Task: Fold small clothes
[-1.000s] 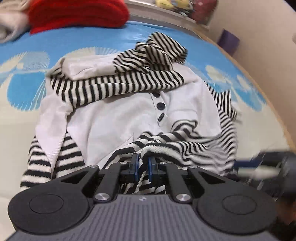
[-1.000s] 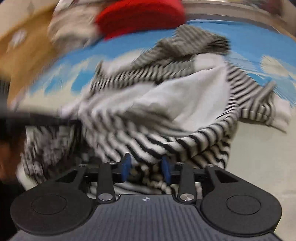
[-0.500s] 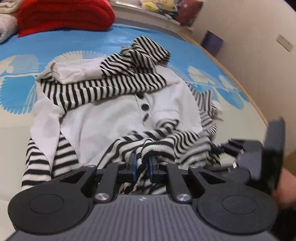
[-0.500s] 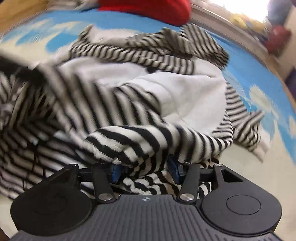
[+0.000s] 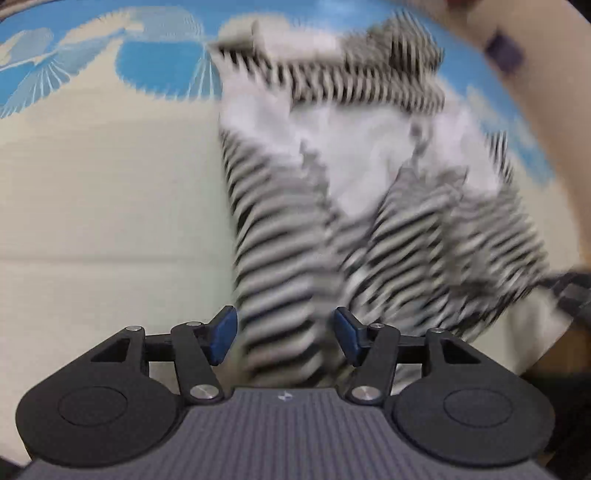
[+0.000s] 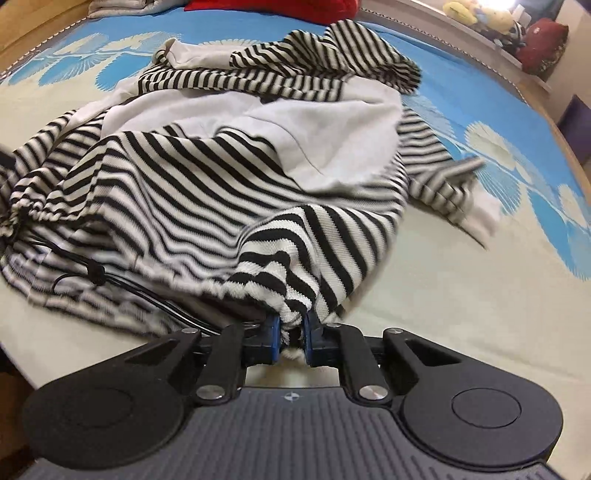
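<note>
A small black-and-white striped garment (image 6: 207, 177) with a white front panel (image 6: 332, 122) lies crumpled on the bed. My right gripper (image 6: 291, 341) is at its near hem. The jaws are closing, and the blue pads (image 6: 272, 339) pinch a bunched fold of striped fabric. In the blurred left wrist view, my left gripper (image 5: 284, 334) hovers over a striped sleeve (image 5: 280, 258). Its jaws are opening, and the blue pads (image 5: 223, 334) stand clear of the cloth that runs between them.
The bed sheet (image 6: 461, 295) is cream with blue fan prints. A red blanket (image 6: 266, 3) lies at the far end, and plush toys (image 6: 476, 14) and a dark red bag (image 6: 543, 40) sit on a ledge. A thin black cord (image 6: 92, 273) trails over the hem at left.
My left gripper let go of the striped hem, opened wide and swung left over the bed. My right gripper closed its pads on a fold of the striped hem.
</note>
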The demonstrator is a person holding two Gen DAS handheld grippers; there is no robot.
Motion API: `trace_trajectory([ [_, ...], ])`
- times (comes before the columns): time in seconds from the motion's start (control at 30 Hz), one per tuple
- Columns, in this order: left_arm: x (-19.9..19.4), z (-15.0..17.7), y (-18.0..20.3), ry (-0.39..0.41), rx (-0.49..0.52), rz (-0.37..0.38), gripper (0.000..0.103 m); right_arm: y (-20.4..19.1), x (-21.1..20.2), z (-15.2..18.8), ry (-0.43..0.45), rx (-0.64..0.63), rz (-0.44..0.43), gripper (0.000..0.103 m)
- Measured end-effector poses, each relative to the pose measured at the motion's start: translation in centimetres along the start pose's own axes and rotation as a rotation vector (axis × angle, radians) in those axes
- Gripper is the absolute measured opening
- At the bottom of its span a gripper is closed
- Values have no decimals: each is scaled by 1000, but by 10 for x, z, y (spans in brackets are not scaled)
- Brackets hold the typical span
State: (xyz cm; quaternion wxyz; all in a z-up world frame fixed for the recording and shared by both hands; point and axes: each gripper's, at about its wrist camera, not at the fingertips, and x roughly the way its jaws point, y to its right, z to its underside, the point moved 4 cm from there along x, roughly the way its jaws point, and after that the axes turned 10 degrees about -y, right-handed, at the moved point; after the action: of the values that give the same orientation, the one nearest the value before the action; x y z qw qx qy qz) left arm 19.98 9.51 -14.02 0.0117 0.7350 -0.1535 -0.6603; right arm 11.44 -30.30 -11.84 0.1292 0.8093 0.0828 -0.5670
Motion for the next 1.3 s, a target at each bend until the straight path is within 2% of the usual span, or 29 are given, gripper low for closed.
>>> trace_trajectory([
  [0.17,4,11,10,-10,80,-37,66,19,-24,31,25,14,-49,11],
  [0.33,0,7,25,25,44,15,66,25,-41,52,25,-11,-104,10],
  [0.43,3,3,36,46,29,30,66,32,-43,60,9,21,-129,10],
  [0.5,7,0,41,42,21,8,66,40,-44,60,12,75,-180,9],
  [0.57,9,-1,43,45,12,2,66,48,-48,59,22,150,-277,11],
  [0.6,10,-2,42,52,1,3,66,52,-51,56,42,182,-324,18],
  [0.63,10,-4,39,59,-13,3,66,56,-55,53,75,211,-336,25],
  [0.67,10,-6,38,64,-27,2,66,62,-58,50,115,245,-340,42],
  [0.7,9,-8,35,74,-43,3,66,68,-60,46,153,297,-354,54],
  [0.73,8,-11,33,87,-58,7,66,72,-57,42,167,344,-370,55],
  [0.83,7,-18,31,100,-92,14,71,79,-30,30,120,447,-339,55],
  [0.9,13,-21,33,73,-86,4,74,76,-8,16,54,476,-307,55],
  [0.93,17,-22,35,53,-74,-13,74,73,0,9,38,486,-301,55],
  [1.07,35,-20,38,-20,-6,-157,74,67,32,-5,-45,502,-251,52],
  [1.13,39,-18,35,-40,0,-172,63,65,42,-3,-93,480,-213,27],
  [1.17,41,-17,33,-56,7,-180,44,66,43,-2,-108,478,-216,16],
  [1.2,42,-16,31,-72,18,-180,28,68,39,-3,-95,478,-229,10],
  [1.3,38,-14,30,-72,64,-187,9,74,19,4,-52,443,-251,9],
])
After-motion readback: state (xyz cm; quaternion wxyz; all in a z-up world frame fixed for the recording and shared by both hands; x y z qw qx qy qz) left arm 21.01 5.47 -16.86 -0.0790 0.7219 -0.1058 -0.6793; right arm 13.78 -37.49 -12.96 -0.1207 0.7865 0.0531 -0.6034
